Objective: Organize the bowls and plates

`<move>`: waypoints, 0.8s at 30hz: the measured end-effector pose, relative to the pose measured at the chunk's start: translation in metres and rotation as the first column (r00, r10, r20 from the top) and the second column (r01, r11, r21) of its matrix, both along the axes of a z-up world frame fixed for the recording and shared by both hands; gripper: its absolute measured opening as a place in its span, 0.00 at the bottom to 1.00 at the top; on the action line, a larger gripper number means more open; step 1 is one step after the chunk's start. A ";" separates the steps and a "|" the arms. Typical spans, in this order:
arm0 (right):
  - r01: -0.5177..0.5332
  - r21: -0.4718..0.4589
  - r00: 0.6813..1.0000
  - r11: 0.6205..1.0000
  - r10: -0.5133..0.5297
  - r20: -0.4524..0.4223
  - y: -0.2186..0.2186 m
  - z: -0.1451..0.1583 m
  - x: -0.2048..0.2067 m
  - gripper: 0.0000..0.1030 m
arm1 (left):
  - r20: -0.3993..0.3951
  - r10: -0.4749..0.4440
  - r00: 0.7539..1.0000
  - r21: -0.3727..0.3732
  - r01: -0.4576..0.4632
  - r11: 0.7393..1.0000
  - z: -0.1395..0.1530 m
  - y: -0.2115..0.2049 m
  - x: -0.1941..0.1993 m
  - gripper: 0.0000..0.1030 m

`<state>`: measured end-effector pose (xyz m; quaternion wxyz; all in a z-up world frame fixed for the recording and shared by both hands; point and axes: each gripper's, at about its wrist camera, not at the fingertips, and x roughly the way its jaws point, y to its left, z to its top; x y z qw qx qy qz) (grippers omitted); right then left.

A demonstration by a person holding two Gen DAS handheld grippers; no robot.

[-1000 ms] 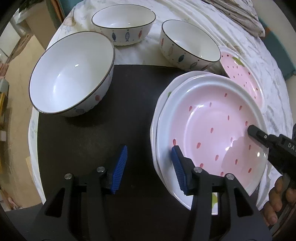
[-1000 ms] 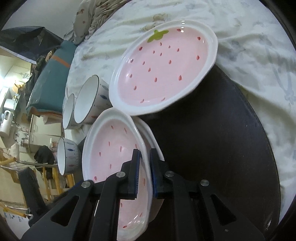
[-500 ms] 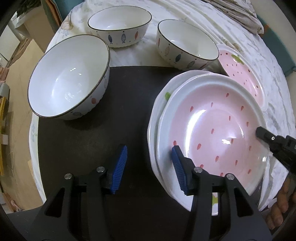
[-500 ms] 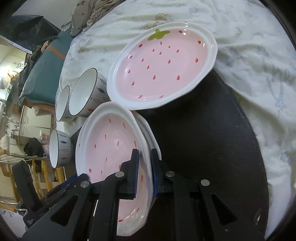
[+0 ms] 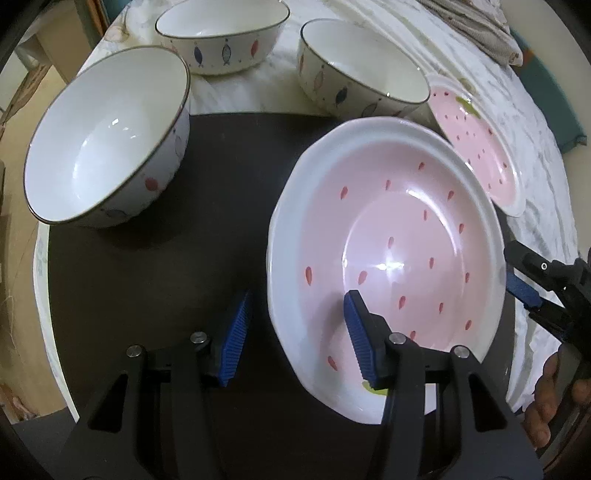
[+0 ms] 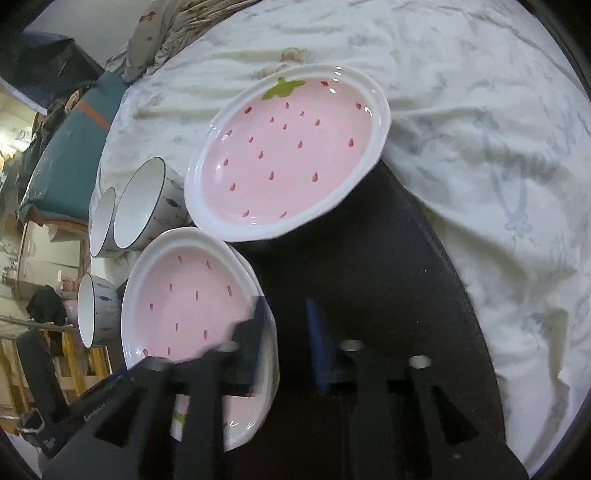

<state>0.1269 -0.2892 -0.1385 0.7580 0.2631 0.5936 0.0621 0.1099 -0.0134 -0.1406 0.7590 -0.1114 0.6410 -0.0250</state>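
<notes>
A pink strawberry plate point(image 5: 388, 254) lies on top of another plate on the black round mat point(image 5: 207, 206); the stack also shows in the right wrist view point(image 6: 192, 306). My left gripper point(image 5: 295, 332) is open, its jaws astride the stack's near rim without touching. My right gripper point(image 6: 286, 328) is open at the stack's far rim; it shows in the left wrist view point(image 5: 524, 280). A third strawberry plate point(image 6: 291, 155) lies half on the mat, half on the cloth. Three white fish-pattern bowls point(image 5: 107, 136) point(image 5: 221, 33) point(image 5: 362, 62) stand behind.
A white patterned cloth point(image 6: 498, 155) covers the table around the mat. A teal cushion point(image 6: 66, 158) and a crumpled fabric point(image 5: 476, 29) lie at the table's far edge. Boxes and clutter point(image 6: 40, 251) stand beyond the table.
My right gripper has opened and let go of the top strawberry plate, which now rests squarely on the lower plate. My left gripper has moved forward, nearer the stack.
</notes>
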 end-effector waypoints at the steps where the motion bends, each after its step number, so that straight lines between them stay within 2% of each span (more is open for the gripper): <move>1: 0.008 0.038 1.000 0.999 -0.007 -0.009 0.000 -0.005 -0.001 0.72 | -0.001 0.012 1.000 -0.017 -0.012 1.000 -0.001 0.002 0.001 0.47; 3: 0.004 0.072 1.000 0.997 -0.002 -0.027 0.002 -0.011 -0.001 0.72 | -0.004 0.026 1.000 -0.034 -0.026 0.999 -0.002 0.005 0.001 0.47; 5: 0.004 0.126 0.999 0.992 0.003 -0.049 0.004 -0.019 -0.002 0.67 | -0.002 0.021 1.000 -0.034 -0.021 0.999 -0.003 0.003 0.002 0.46; 7: -0.004 0.144 0.998 0.990 0.013 -0.063 0.006 -0.025 -0.002 0.59 | 0.005 0.013 1.000 -0.033 -0.013 0.999 -0.003 0.001 0.003 0.46; 8: -0.017 0.144 0.997 0.989 0.027 -0.070 0.008 -0.028 -0.001 0.51 | 0.010 0.005 1.000 -0.035 -0.004 0.999 -0.003 -0.001 0.003 0.43; 9: -0.031 0.144 0.996 0.989 0.041 -0.073 0.011 -0.030 -0.001 0.40 | 0.014 -0.006 1.000 -0.056 0.006 0.998 -0.003 -0.002 0.003 0.36; 12: -0.092 0.121 0.994 0.988 0.098 -0.051 0.024 -0.030 -0.001 0.28 | 0.005 -0.002 1.000 -0.075 0.003 0.997 -0.005 0.001 0.003 0.34; 15: -0.152 0.022 0.988 0.988 0.152 -0.018 0.036 -0.024 -0.004 0.29 | 0.002 0.004 1.000 -0.062 -0.004 0.998 -0.004 0.005 0.002 0.30; 18: -0.138 0.055 0.990 0.989 0.140 -0.035 0.031 -0.026 -0.008 0.26 | 0.004 -0.007 1.000 -0.038 0.007 0.999 0.001 0.004 -0.004 0.28; 24: -0.143 0.029 0.988 0.989 0.145 -0.053 0.036 -0.023 -0.015 0.26 | -0.005 -0.034 0.999 -0.009 0.034 0.999 0.008 0.003 -0.021 0.24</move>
